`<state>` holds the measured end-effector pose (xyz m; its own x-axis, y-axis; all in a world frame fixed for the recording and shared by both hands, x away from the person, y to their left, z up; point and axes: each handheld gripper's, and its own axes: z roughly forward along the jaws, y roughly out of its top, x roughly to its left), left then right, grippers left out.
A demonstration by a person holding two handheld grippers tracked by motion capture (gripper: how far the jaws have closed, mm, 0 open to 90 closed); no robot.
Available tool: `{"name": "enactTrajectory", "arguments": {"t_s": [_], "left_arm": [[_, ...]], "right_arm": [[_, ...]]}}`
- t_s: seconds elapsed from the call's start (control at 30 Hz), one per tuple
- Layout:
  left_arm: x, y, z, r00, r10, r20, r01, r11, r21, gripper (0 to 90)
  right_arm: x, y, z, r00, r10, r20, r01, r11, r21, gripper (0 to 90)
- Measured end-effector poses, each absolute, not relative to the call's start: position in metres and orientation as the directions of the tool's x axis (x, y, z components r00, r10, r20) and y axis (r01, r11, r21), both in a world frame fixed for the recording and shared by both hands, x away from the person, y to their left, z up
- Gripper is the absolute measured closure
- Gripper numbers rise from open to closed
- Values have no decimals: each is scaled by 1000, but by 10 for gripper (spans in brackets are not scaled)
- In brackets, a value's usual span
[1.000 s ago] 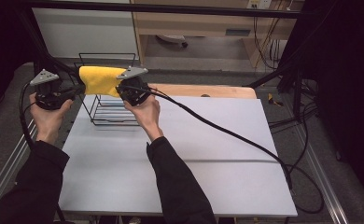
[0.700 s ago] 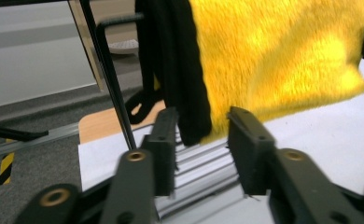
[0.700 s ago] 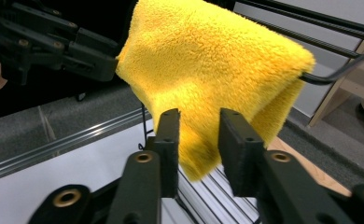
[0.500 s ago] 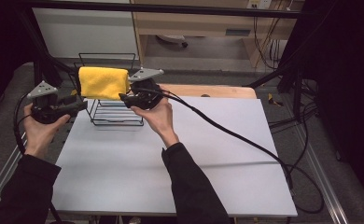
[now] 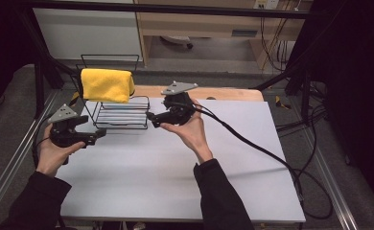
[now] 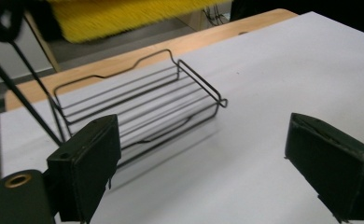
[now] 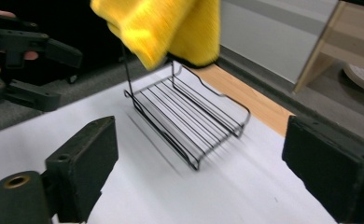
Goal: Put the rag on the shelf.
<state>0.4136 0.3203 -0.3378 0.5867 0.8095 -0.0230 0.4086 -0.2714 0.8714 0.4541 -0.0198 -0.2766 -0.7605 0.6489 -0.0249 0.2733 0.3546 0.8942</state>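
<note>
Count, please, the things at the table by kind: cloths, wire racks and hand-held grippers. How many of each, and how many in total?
Yellow cloth, hung over the top of the rack: 1
Black wire rack: 1
Hand-held grippers, the left gripper and the right gripper, both open with nothing between the jaws: 2
Total: 4

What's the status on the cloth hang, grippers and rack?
Left gripper and right gripper fingers just opened, nothing between them. Yellow cloth draped over the wire rack top bar, both grippers clear of it. Nothing in the way.
</note>
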Motion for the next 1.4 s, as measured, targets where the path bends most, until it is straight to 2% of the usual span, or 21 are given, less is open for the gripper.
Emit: {"name": "enactTrajectory", "arguments": {"t_s": [0.33,0.47,0.7,1.4], "left_arm": [[401,308,-364,603,794,-76,431,-244,869,94],[396,301,-376,612,788,-69,430,-258,865,98],[389,292,-393,625,778,-55,419,-275,865,107],[376,290,-431,647,761,-53,431,-307,848,100]], "right_arm": [[440,-76,-308,-724,689,33,363,339,868,30],[433,-100,-320,-703,709,61,392,314,865,14],[420,-140,-346,-666,738,109,433,264,862,4],[380,-241,-424,-621,766,167,517,239,822,4]]}}
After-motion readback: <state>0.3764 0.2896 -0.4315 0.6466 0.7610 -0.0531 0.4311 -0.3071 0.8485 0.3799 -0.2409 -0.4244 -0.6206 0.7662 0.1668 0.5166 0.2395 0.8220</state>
